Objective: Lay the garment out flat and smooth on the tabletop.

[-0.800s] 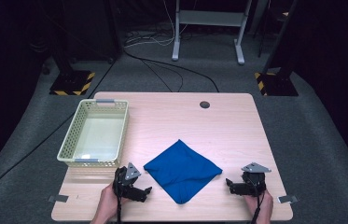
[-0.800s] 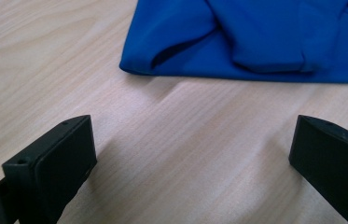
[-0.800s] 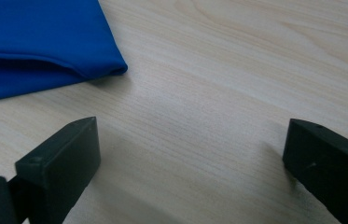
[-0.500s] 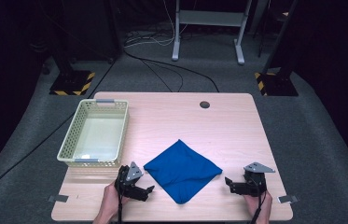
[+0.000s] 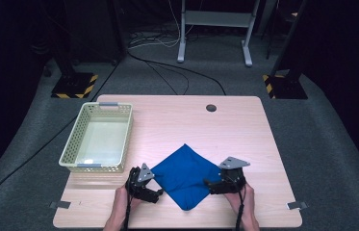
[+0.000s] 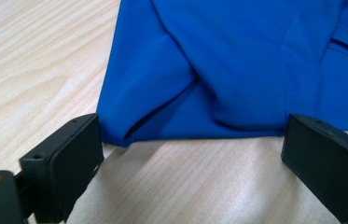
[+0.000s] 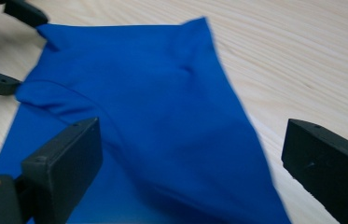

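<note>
The surface (image 5: 177, 120) is light wood with a small round hole (image 5: 211, 108) near its far edge. It stands on a grey floor (image 5: 321, 159) in a dark room, with cables (image 5: 167, 72) and a metal stand (image 5: 214, 29) behind it. A pale basket (image 5: 73, 154) sits on its left side. A folded blue cloth (image 5: 184, 174) lies near the front edge. The left tongs (image 5: 158, 194) and the right tongs (image 5: 208, 186) are both wide open at the cloth's two side corners, holding nothing.
</note>
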`<action>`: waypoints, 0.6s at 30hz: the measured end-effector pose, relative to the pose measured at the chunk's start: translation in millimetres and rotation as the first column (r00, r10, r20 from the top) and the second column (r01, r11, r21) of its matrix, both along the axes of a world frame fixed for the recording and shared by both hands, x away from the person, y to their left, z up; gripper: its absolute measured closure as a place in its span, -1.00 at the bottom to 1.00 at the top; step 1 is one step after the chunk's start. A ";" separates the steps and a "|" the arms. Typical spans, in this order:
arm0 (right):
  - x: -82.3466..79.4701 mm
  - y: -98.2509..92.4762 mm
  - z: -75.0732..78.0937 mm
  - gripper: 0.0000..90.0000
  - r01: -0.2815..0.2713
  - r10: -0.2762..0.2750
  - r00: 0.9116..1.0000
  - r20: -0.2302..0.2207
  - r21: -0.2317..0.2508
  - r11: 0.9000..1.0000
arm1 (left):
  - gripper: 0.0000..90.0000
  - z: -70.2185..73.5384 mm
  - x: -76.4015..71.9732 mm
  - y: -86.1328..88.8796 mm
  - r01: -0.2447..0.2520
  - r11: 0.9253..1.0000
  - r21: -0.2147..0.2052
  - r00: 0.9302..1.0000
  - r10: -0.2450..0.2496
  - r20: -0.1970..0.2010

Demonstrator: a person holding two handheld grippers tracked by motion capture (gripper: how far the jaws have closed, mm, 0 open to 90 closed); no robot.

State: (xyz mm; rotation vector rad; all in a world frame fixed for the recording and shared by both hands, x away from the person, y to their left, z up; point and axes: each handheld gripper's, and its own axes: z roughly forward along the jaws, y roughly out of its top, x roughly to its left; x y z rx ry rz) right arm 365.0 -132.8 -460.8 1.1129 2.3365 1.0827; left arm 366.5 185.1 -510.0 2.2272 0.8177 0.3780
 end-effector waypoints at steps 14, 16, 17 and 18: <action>21.1 82.5 -30.1 -0.67 -0.166 0.151 0.983 -0.100 -0.159 0.973 | -0.93 -0.2 1.1 -9.4 0.017 1.000 0.002 1.000 -0.017 -0.008; 21.5 80.3 -34.4 -0.65 -0.165 0.150 0.983 -0.105 -0.159 0.973 | -0.93 -0.3 1.5 -12.0 0.023 1.000 0.001 1.000 -0.023 -0.009; 21.0 77.8 -35.0 -0.65 -0.162 0.147 0.984 -0.105 -0.145 0.976 | -0.93 -0.3 1.4 -13.5 0.026 1.000 0.000 1.000 -0.026 -0.010; 20.4 75.6 -35.2 -0.65 -0.158 0.144 0.984 -0.103 -0.144 0.977 | -0.93 -0.3 1.4 -15.3 0.031 1.000 -0.001 0.999 -0.031 -0.011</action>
